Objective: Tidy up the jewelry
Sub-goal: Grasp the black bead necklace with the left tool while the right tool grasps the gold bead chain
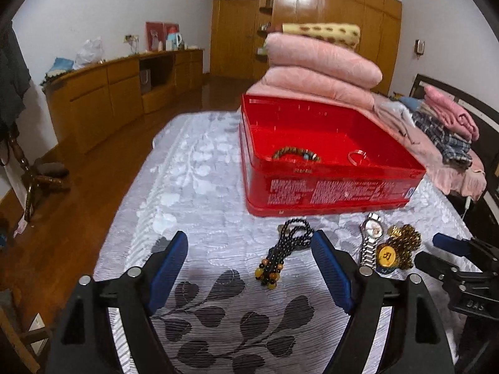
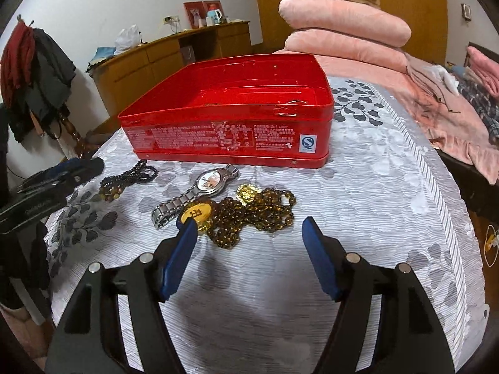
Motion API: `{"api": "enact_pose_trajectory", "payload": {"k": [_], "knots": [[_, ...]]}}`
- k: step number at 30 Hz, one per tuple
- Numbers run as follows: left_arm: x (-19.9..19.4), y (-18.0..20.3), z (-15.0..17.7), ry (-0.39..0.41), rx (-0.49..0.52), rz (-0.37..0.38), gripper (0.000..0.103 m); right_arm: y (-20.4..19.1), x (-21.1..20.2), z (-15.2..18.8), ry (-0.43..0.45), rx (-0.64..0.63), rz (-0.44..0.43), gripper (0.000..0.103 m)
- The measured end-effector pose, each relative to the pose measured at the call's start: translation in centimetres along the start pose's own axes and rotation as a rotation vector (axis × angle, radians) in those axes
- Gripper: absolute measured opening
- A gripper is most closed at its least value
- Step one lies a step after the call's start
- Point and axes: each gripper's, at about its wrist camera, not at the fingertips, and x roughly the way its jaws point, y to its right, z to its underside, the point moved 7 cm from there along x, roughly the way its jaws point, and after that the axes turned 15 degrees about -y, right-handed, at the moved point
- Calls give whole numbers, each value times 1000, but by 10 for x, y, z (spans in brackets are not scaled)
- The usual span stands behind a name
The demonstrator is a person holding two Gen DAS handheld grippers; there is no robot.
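Left wrist view sees inside the open red metal tin (image 1: 330,168) on the bed (image 1: 199,168): brown beaded bracelet (image 1: 296,155) and thin ring bangle (image 1: 358,157); right wrist view shows mostly its printed side. Black bead strand with amber beads (image 1: 285,251) lies between the left gripper (image 1: 249,254) fingers, long axis toward tin, untouched; fingers spread. Steel-band wristwatch (image 2: 195,198) lies diagonal. Right gripper (image 2: 249,233) released, just short of gold bead pile (image 2: 249,215).
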Motion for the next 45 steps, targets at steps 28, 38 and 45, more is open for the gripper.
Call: {"api": "enact_pose_trajectory", "payload": {"k": [28, 38, 45], "knots": [[28, 24, 11, -163, 26, 102, 14, 11, 8, -4, -22, 23, -37, 65], [27, 29, 17, -162, 14, 134, 14, 22, 17, -10, -66, 44, -47, 51], [30, 29, 15, -166, 4, 151, 14, 18, 25, -15, -98, 34, -81, 45]]}}
